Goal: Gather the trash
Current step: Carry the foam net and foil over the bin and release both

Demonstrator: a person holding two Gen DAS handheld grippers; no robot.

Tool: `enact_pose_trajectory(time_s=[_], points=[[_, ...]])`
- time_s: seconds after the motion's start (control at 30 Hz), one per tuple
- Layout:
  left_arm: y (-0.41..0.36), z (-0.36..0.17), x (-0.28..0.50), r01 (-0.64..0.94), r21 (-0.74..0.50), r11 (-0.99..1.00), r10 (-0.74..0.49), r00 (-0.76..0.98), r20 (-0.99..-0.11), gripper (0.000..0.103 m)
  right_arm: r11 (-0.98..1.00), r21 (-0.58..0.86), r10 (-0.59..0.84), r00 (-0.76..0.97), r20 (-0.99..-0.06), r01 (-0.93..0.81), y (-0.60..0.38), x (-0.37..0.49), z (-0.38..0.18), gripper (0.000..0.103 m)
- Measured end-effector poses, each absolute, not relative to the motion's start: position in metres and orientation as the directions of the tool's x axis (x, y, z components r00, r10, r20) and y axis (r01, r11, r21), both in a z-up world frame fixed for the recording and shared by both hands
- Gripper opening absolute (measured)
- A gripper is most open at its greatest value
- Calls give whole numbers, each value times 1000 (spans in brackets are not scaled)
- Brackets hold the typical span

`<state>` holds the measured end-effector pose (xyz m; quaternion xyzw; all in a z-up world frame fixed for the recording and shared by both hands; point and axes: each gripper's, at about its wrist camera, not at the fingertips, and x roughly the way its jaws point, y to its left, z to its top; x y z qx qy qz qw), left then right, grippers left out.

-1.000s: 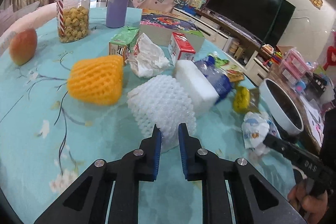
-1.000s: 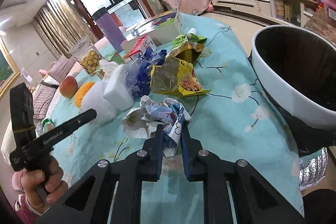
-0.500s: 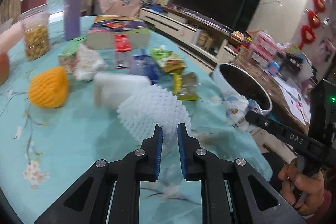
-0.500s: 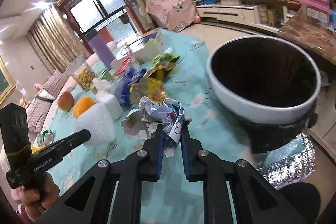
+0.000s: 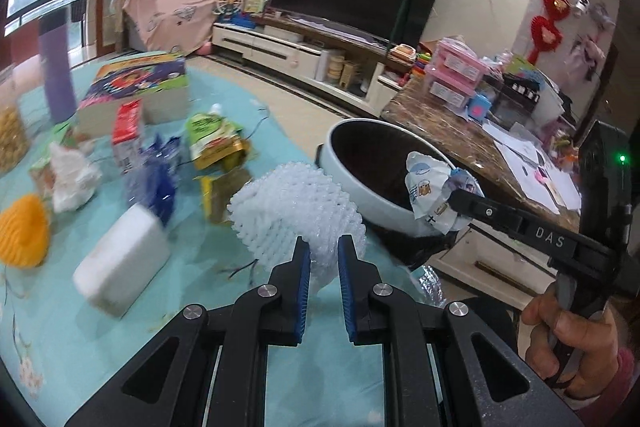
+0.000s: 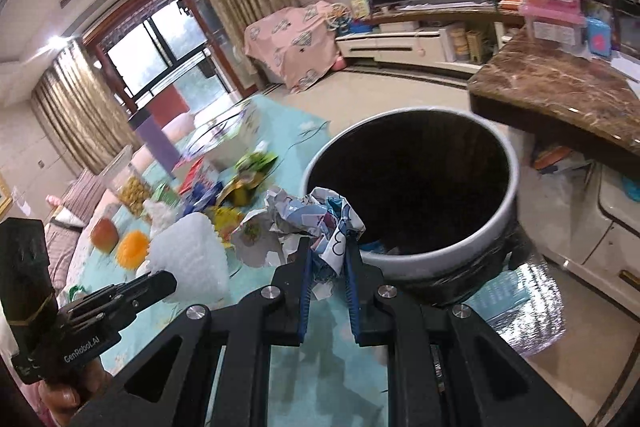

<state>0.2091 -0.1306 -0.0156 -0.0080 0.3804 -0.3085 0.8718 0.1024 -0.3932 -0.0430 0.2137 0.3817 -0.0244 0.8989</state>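
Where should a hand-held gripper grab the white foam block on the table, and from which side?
Take the white foam block across its short width near the end facing the table edge, coming from above. It lies flat on the teal tablecloth with broad flat faces. That end has bare cloth around it; the far end abuts the blue plastic wrapper, so approach there seems crowded.

Both claws have carried the foam net [image 5: 298, 211] and crumpled wrapper [image 6: 316, 223] to the bin [image 6: 496, 227].

Purple bottle [image 5: 56, 67] top cut by frame edge; blue wrapper [image 5: 154, 179] motion-blurred; bin [image 6: 500, 227] contents lost in dark.
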Motion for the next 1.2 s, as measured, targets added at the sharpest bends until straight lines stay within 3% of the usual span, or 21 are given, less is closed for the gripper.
enact_pose_trajectory(time_s=[1.2], points=[[-274, -35, 306, 632, -192, 751, -544, 428, -722, 13, 894, 316, 51, 627, -777, 319, -484, 156, -59, 17]])
